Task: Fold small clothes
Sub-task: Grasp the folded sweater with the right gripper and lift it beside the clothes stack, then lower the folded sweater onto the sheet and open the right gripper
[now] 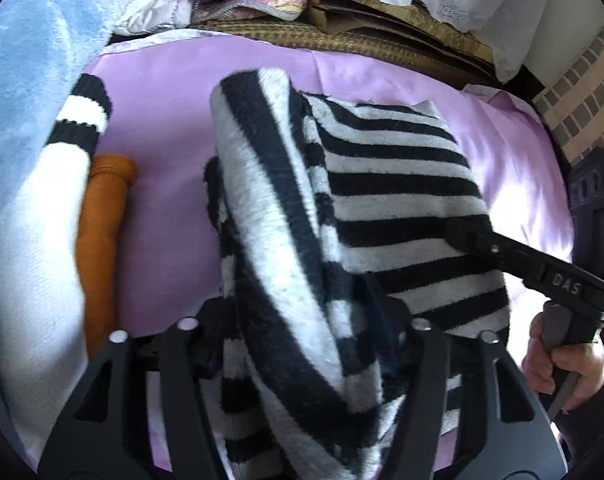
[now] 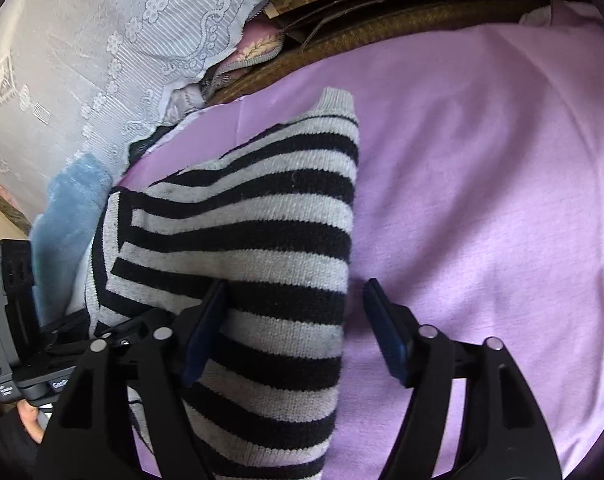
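- Lilac smooth bedsheet (image 2: 481,184) covers the work surface; pale lace fabric (image 2: 82,60) and a woven brown mat (image 1: 341,40) lie at its far edge
- On it rests the black-and-grey striped knitted garment (image 2: 262,220), partly folded, with its long axis running away from the right wrist camera toward the far edge
- Left gripper (image 1: 302,332) seems to hold a lifted fold of this garment, which hangs over its fingers; the jaws are hidden by the cloth, so I cannot tell how they stand
- Right gripper (image 2: 294,320) is spread wide: its left finger pad presses on the near part of the garment, its right one is beside the cloth edge, over bare sheet
- A hand (image 1: 561,364) grips the right tool's handle, low at the right
- At the left side lie a white sock with black bands (image 1: 42,240) and an orange ribbed sock (image 1: 100,232), touching each other, well apart from the garment
- I judge that the lifted fold must go over toward the right gripper's side, so the left one is nearer to this work
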Demonstrator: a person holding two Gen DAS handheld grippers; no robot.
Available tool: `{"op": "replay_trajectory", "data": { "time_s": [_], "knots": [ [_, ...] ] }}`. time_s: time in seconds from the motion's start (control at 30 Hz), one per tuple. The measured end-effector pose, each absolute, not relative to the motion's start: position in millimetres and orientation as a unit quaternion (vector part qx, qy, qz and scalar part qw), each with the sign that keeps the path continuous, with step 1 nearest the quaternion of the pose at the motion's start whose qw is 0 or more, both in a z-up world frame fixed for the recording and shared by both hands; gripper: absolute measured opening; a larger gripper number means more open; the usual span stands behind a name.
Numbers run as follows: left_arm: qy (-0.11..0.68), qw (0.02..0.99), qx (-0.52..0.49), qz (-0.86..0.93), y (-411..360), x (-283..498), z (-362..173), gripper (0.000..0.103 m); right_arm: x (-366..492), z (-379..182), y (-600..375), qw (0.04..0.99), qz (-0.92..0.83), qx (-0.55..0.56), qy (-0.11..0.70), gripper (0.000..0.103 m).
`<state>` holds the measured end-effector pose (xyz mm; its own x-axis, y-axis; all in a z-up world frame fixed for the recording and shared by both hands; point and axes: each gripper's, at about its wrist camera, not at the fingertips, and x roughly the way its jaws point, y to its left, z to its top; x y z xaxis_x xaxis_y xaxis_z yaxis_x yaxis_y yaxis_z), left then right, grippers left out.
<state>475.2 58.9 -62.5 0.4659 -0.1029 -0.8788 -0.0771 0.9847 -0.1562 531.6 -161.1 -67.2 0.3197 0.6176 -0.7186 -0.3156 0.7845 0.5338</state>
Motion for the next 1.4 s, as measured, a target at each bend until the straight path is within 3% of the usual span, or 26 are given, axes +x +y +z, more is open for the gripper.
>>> {"op": "replay_trajectory", "data": {
  "time_s": [0.3,0.37,0.43,0.67,0.77,0.9,1.4],
  "knots": [
    [0.495,0.867,-0.048,0.033,65,452,-31,0.067,493,-11,-182,0.851,0.279,0.092,0.435,0.068],
    [0.480,0.875,-0.043,0.041,65,442,-20,0.067,476,0,-183,0.860,0.283,0.073,0.418,0.060],
    [0.464,0.884,-0.036,0.046,62,433,-12,0.067,461,6,-183,0.866,0.283,0.059,0.409,0.059],
    [0.502,0.863,0.018,0.053,37,425,-48,0.067,441,-33,-173,0.847,0.258,0.054,0.461,0.058],
    [0.501,0.863,0.029,0.061,39,422,-61,0.075,442,-61,-171,0.833,0.247,0.068,0.490,0.058],
    [0.502,0.862,0.021,0.071,50,422,-66,0.089,448,-75,-182,0.821,0.243,0.118,0.504,0.066],
    [0.489,0.869,0.030,0.073,26,375,-10,0.089,388,-19,-193,0.836,0.201,0.082,0.504,0.076]
  ]
}}
